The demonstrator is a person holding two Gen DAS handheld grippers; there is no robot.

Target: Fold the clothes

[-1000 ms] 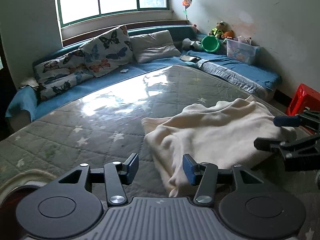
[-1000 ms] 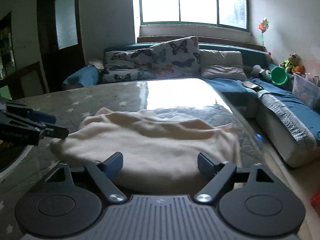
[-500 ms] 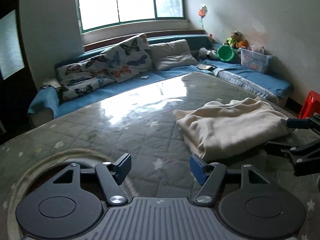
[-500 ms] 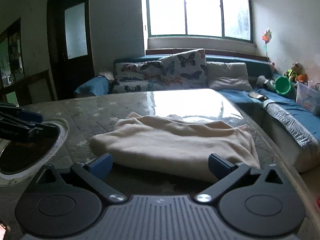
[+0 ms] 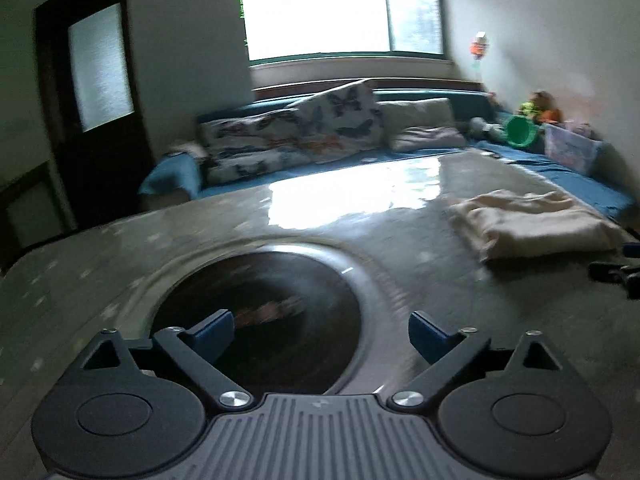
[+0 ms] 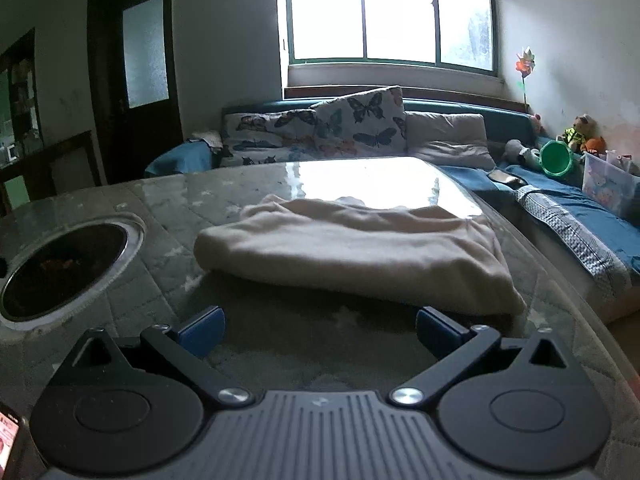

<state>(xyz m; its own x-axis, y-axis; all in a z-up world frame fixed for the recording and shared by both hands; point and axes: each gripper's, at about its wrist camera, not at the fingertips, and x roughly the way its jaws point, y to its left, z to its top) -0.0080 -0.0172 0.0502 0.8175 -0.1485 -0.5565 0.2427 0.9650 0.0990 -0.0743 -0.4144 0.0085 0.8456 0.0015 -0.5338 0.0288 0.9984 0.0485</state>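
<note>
1. My left hand-held gripper hangs over the round dark opening set into the tabletop. Its jaws are opening, and nothing lies between the blue pads.
2. My right hand-held gripper stands spread wide, nothing between its pads. It hovers just short of the near edge of the cream garment, not touching it.
3. The cream garment lies folded into a flat, roughly rectangular bundle on the tabletop, toward the right edge; its fold line faces the round opening, well apart from it.
4. In the left wrist view the garment sits far right, with the tip of the right gripper just beside its near corner. That view is blurred.
5. Window glare reflects on the tabletop's far side, behind the garment.
</note>
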